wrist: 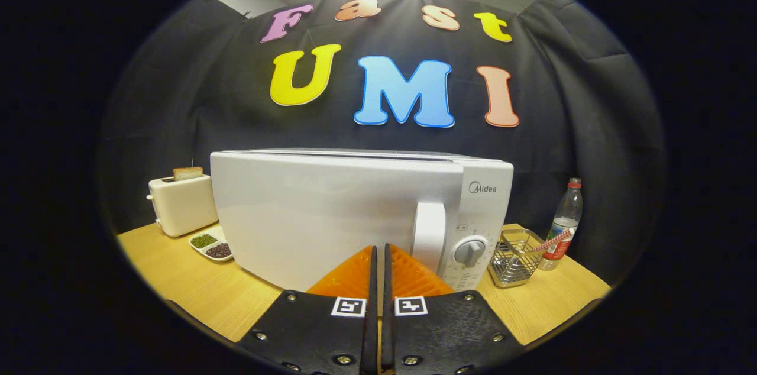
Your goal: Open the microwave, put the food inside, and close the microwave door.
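Observation:
A white microwave [331, 215] stands on the wooden table [195, 286] just ahead of my fingers, its door closed. Its vertical white handle [429, 235] is a little right of my fingertips, and the round dial [470, 252] sits further right on the control panel. My gripper [378, 248] is shut, the two fingers pressed together with nothing between them, tips close to the door's lower front. No food item sits between or near the fingers.
Left of the microwave stands a cream toaster [182, 203] with a slice of bread in it, and a small white two-part dish [212, 243] of beans. To the right are a wire basket [516, 256] with a striped straw and a plastic bottle [565, 221].

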The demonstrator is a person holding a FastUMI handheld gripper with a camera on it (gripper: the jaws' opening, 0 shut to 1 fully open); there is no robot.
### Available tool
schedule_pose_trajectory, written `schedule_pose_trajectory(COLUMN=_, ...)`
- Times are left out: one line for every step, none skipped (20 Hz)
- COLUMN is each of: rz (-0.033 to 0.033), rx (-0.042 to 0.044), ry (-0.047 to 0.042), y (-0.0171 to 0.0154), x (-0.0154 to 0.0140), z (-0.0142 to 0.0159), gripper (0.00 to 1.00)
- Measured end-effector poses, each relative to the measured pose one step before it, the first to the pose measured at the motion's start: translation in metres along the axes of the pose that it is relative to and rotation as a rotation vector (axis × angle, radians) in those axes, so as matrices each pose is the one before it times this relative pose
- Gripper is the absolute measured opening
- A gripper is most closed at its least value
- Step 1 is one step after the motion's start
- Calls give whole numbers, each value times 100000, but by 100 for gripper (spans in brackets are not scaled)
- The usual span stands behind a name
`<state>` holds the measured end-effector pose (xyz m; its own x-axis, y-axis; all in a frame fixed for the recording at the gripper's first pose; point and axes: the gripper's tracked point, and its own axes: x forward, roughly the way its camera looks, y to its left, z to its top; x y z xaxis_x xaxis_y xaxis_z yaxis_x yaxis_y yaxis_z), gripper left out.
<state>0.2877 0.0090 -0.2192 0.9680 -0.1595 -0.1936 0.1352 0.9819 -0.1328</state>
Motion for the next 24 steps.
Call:
schedule_pose_trajectory(rz=-1821, rx=-233, ry=-11, y=-253, x=742, z=91, gripper=3)
schedule_pose_trajectory(rz=-1565, rx=119, ry=-708, y=-204, x=588, z=264, gripper=2)
schedule_pose_trajectory(rz=-1589, rx=448, ry=-272, y=-221, x=894, z=3, gripper=2)
schedule_pose_trajectory(rz=-1006, rx=265, ry=979, y=-76, x=800, z=-177, gripper=2)
schedule_pose_trajectory(rz=252, rx=1100, ry=1517, y=107, x=741, z=-502, gripper=2)
schedule_pose_trajectory(rz=-1497, rx=-463, ry=-1100, y=-94, x=418, z=308, gripper=2)
schedule_pose_trajectory(rz=-424, rx=412, ry=302, y=-53, x=-394, z=357, gripper=2)
schedule_pose_trajectory(rz=-661, rx=-1480, ry=-226, y=88, x=133, z=80, gripper=2)
schedule_pose_trajectory(rz=-570, rx=-1165, ry=557, y=-96, x=-174, z=-369, gripper=2)
schedule_pose_trajectory(rz=867, rx=-453, ry=2836, y=-11, x=-355, z=-256, gripper=2)
schedule_pose_trajectory(rz=4400, rx=919, ry=3596, y=635, x=-956, z=-361, gripper=2)
schedule_pose_trajectory(rz=3226, rx=1868, ry=-61, y=438, x=-1379, z=168, gripper=2)
schedule_pose_trajectory(rz=2030, rx=1077, ry=-1111, y=237, x=-1551, z=589, gripper=2)
schedule_pose_trajectory(rz=2944, rx=879, ry=-1767, y=437, x=-1700, z=611, gripper=2)
schedule_pose_trajectory(rz=2915, rx=103, ry=-1236, y=490, x=-1656, z=265, gripper=2)
schedule_pose_trajectory(rz=3273, rx=-75, ry=-337, y=600, x=-1559, z=235, gripper=2)
schedule_pose_trajectory(rz=3302, rx=-107, ry=-248, y=617, x=-1615, z=106, gripper=2)
schedule_pose_trajectory(rz=2619, rx=-314, ry=-545, y=437, x=-1632, z=199, gripper=2)
schedule_pose_trajectory(rz=2815, rx=-683, ry=-787, y=508, x=-1682, z=258, gripper=2)
schedule_pose_trajectory(rz=958, rx=-1077, ry=-2066, y=159, x=-1597, z=563, gripper=2)
schedule_pose_trajectory(rz=142, rx=-1293, ry=-2138, y=-166, x=-1479, z=646, gripper=2)
schedule_pose_trajectory(rz=1138, rx=-1156, ry=-1712, y=235, x=-1479, z=604, gripper=2)
schedule_pose_trajectory(rz=787, rx=-615, ry=-2248, y=63, x=-1383, z=735, gripper=2)
schedule_pose_trajectory(rz=730, rx=-271, ry=-1932, y=52, x=-1342, z=880, gripper=2)
